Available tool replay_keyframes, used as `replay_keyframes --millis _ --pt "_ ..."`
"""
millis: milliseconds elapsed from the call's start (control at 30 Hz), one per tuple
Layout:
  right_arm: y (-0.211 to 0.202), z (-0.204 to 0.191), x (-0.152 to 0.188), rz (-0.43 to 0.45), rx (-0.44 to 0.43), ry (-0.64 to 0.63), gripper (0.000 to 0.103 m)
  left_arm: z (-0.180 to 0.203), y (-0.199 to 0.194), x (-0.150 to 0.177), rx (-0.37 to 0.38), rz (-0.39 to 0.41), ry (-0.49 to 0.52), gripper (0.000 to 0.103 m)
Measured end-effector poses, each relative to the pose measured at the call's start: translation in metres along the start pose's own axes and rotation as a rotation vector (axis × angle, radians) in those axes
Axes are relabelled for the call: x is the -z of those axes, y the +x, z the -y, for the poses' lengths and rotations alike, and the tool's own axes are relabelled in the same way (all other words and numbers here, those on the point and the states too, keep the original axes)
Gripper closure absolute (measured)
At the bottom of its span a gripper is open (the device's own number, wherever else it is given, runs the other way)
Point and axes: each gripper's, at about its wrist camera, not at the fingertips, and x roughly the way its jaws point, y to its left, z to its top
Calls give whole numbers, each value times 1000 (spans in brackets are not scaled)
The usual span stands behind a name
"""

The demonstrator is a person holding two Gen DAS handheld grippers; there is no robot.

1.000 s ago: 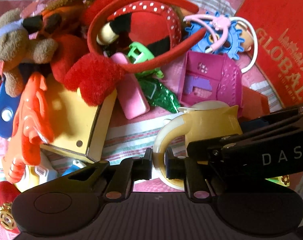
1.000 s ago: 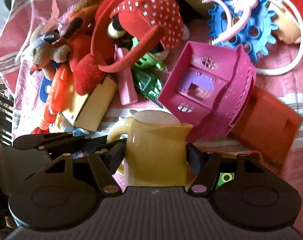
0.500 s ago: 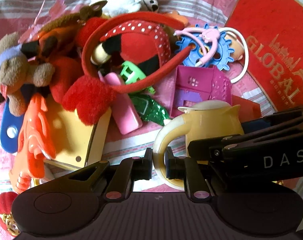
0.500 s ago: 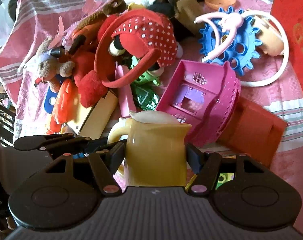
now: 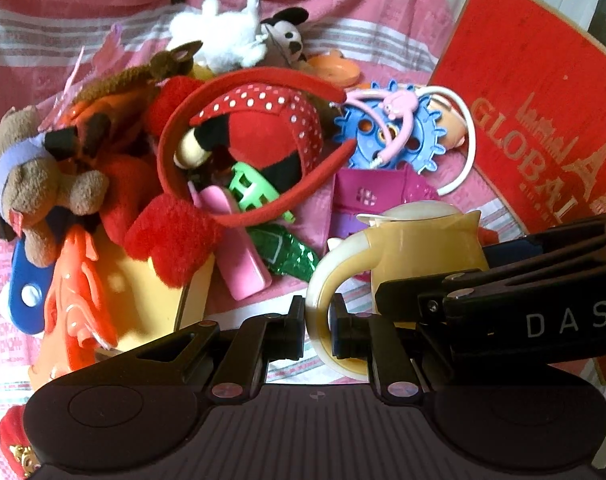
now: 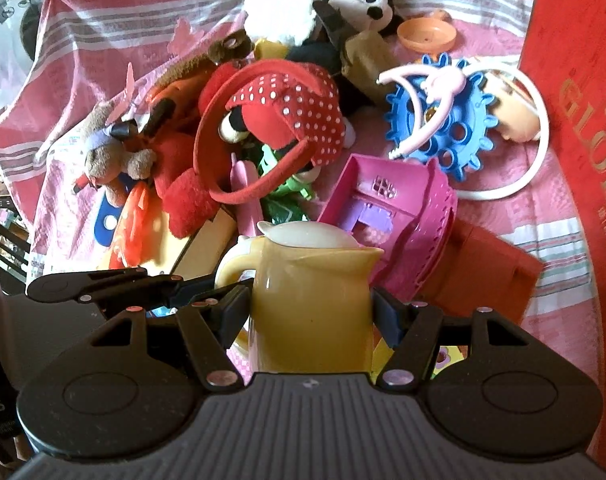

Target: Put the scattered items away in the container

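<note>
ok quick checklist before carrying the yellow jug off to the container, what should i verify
1. Left gripper pinching the yellow jug by its handle: ok, pads clamp it from both sides.
2. Right gripper on the jug's body: ok, a pad sits against each side.
3. Jug lid seated: ok, it sits flat on top.
4. Jug upright: ok in the right wrist view.
5. Jug free of the pink toy house behind it: cannot tell, their edges overlap.
6. Container in sight: not ok, neither view shows it.
</note>
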Motion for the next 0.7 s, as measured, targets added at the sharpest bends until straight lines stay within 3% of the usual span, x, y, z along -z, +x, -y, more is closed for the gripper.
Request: replay_keyframes --millis 467,700 --pt "-69 10 -27 183 79 -14 32 39 -35 -53 54 172 65 95" --pt "-130 29 -36 349 132 -1 33 85 -64 -92 93 298 131 94"
